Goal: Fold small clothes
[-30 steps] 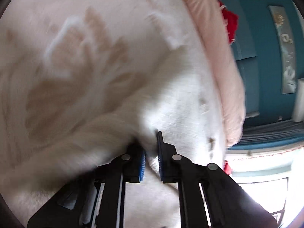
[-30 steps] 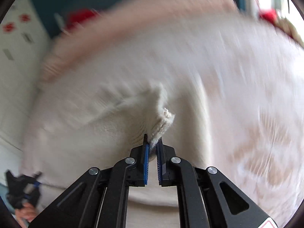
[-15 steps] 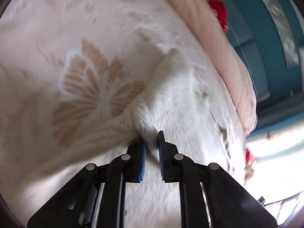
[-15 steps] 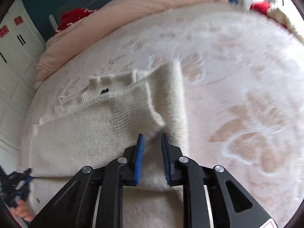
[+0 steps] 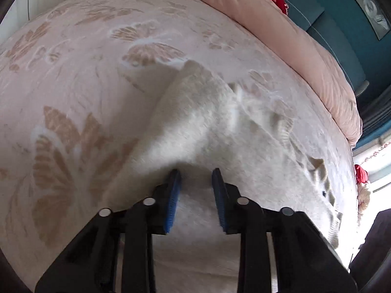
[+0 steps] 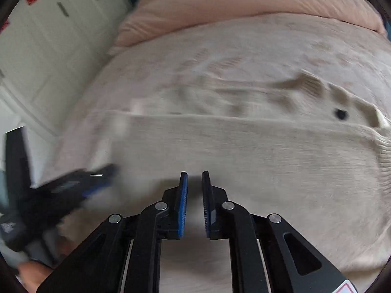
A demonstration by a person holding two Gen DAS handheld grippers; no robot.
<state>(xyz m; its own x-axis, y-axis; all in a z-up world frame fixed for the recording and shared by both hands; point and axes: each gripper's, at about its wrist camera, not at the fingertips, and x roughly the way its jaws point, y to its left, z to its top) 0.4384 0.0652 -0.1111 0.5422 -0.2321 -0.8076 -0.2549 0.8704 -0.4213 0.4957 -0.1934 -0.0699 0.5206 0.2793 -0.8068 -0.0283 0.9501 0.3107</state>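
Garment: cream knitted sweater (image 5: 207, 127) spread on the bed (image 5: 73, 48), filling centre and lower right of the left wrist frame, one fold lying across it.
Left gripper (image 5: 195, 195): fingers just parted, released, nothing between them, poised over the knit.
Right gripper (image 6: 194, 195): fingers drawn nearly together, empty, above the folded panel.
Step in hand: likely regrasping for the next fold.
Doing it well: pinch both layers at an edge, lift low, lay flat.
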